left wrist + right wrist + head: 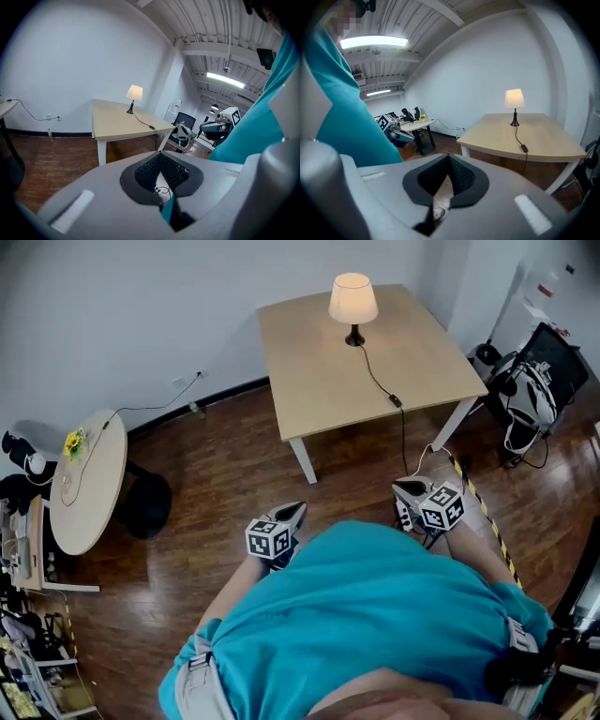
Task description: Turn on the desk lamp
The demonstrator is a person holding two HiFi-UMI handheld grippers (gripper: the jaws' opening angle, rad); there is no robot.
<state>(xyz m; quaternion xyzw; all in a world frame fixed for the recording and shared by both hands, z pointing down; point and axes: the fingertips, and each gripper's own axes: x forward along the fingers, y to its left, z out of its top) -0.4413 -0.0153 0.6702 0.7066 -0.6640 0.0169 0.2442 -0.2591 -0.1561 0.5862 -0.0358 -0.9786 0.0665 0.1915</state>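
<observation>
- Left claw [293,513] and right claw [409,489], lower centre: both closed, empty.
- Glowing cream-shaded desk lamp [353,300], upper centre, is likely light and tippy; press its small black cord switch [396,400] instead.

Matt wooden table [323,381], fabric-shaded desk lamp [353,302]

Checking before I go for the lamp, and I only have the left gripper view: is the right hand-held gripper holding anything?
Observer: No. In its own view the right hand-held gripper has its jaws together with nothing between them.
Operator: Anything off to my left to steer round?
Observer: Yes. The head view shows a round table at its left side, well apart from the lamp's desk, with yellow flowers on it.
</observation>
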